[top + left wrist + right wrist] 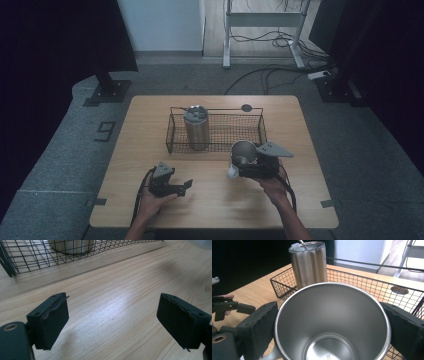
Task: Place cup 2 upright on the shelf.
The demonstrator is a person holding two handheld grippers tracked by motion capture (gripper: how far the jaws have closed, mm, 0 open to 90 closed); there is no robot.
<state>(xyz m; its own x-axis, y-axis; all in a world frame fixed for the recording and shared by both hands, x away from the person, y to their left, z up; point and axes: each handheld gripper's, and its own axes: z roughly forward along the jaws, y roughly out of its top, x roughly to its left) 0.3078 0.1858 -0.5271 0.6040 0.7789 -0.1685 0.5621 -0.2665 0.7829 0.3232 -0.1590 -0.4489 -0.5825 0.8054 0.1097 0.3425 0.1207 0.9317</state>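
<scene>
An empty steel cup (pixel 243 151) with a pale handle hangs just in front of the wire basket's (pixel 240 130) right half. My right gripper (pixel 243 164) is shut on it, one pad on each side of its rim (pixel 332 322). A lidded steel tumbler (pixel 196 127) with a straw stands upright in the basket's left end, and in the right gripper view that tumbler (pixel 308 263) rises behind the cup. My left gripper (pixel 184 187) rests low over the table's front left, open, with bare wood between its pads (pixel 50 320).
The wooden table (pixel 215 200) has bare room along its front and left. A dark round grommet (pixel 246 107) sits behind the basket. Beyond the table are stand bases (pixel 107 92), floor cables (pixel 270 75) and a white desk frame (pixel 262 20).
</scene>
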